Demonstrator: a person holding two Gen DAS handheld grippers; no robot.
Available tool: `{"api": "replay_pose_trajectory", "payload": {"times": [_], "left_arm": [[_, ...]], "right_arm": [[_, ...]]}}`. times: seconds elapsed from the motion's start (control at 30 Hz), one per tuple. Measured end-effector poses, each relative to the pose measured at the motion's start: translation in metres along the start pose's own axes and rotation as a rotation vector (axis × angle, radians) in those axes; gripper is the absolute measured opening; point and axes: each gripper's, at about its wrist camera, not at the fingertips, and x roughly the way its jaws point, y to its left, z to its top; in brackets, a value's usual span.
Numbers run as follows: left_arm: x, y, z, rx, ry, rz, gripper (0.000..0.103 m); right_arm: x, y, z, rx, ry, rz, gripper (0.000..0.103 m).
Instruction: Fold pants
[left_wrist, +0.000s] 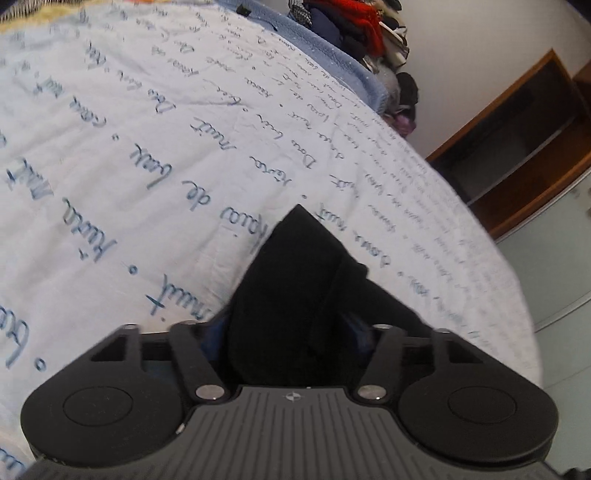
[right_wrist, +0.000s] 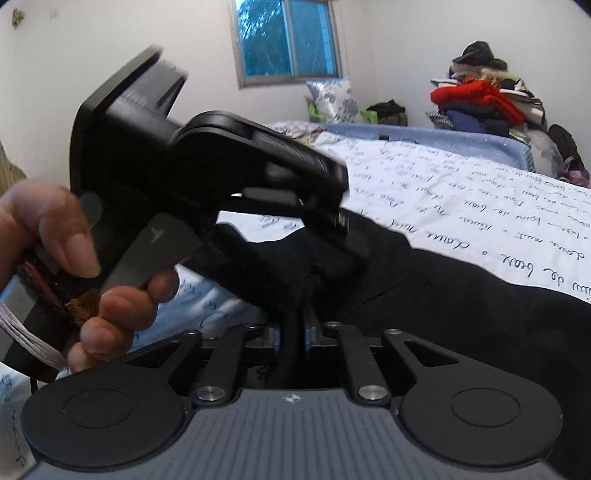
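The black pants (right_wrist: 461, 280) lie on a bed with a white sheet printed with blue handwriting (left_wrist: 147, 147). My left gripper (left_wrist: 295, 325) is shut on a bunched corner of the pants (left_wrist: 295, 258), held above the sheet. My right gripper (right_wrist: 291, 328) is shut on a fold of the same black fabric. The left gripper also shows in the right wrist view (right_wrist: 343, 236), held in a hand just ahead and left of mine, its fingers clamped on the cloth close by. The rest of the pants stretches to the right across the sheet.
A blue blanket (right_wrist: 424, 136) lies along the far bed edge. A pile of clothes with a red garment (right_wrist: 476, 96) stands at the back right. A wooden shelf unit (left_wrist: 517, 147) is beside the bed. A window (right_wrist: 284, 37) and a pillow (right_wrist: 332, 99) are behind.
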Motion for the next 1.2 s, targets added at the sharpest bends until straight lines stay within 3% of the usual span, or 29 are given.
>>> {"api": "replay_pose_trajectory", "payload": {"times": [0.13, 0.3, 0.33, 0.4, 0.43, 0.47, 0.67, 0.83, 0.93, 1.03, 1.13, 1.2], "left_arm": [[-0.012, -0.019, -0.006, 0.148, -0.021, 0.037, 0.027], [-0.032, -0.051, -0.015, 0.286, -0.091, 0.101, 0.018], [-0.035, -0.058, -0.017, 0.306, -0.103, 0.107, 0.016], [-0.044, -0.071, -0.019, 0.327, -0.127, 0.091, 0.015], [-0.048, -0.08, -0.02, 0.333, -0.135, 0.075, 0.015], [-0.054, -0.089, -0.022, 0.337, -0.142, 0.055, 0.015], [-0.083, -0.168, -0.058, 0.444, -0.161, -0.1, 0.015], [-0.077, -0.24, -0.126, 0.639, -0.152, -0.161, 0.015], [-0.055, -0.265, -0.171, 0.733, -0.105, -0.179, 0.015], [-0.03, -0.275, -0.211, 0.806, -0.066, -0.158, 0.015], [-0.012, -0.271, -0.233, 0.832, -0.056, -0.129, 0.015], [-0.011, -0.267, -0.24, 0.841, -0.066, -0.128, 0.016]], "right_arm": [[-0.022, 0.0, -0.003, 0.027, -0.045, -0.035, 0.023], [-0.083, -0.004, -0.015, 0.093, -0.088, 0.007, 0.025], [-0.096, -0.007, -0.018, 0.112, -0.093, 0.005, 0.03], [-0.124, -0.019, -0.028, 0.177, -0.113, 0.004, 0.051], [-0.139, -0.027, -0.034, 0.229, -0.13, 0.003, 0.069], [-0.156, -0.035, -0.041, 0.285, -0.153, 0.009, 0.077], [-0.241, -0.105, -0.086, 0.687, -0.263, 0.078, 0.077], [-0.285, -0.171, -0.135, 1.037, -0.341, 0.149, 0.077], [-0.294, -0.192, -0.16, 1.188, -0.381, 0.228, 0.077], [-0.284, -0.21, -0.168, 1.265, -0.34, 0.333, 0.092], [-0.269, -0.227, -0.162, 1.301, -0.215, 0.381, 0.092], [-0.253, -0.232, -0.154, 1.305, -0.123, 0.349, 0.092]]}}
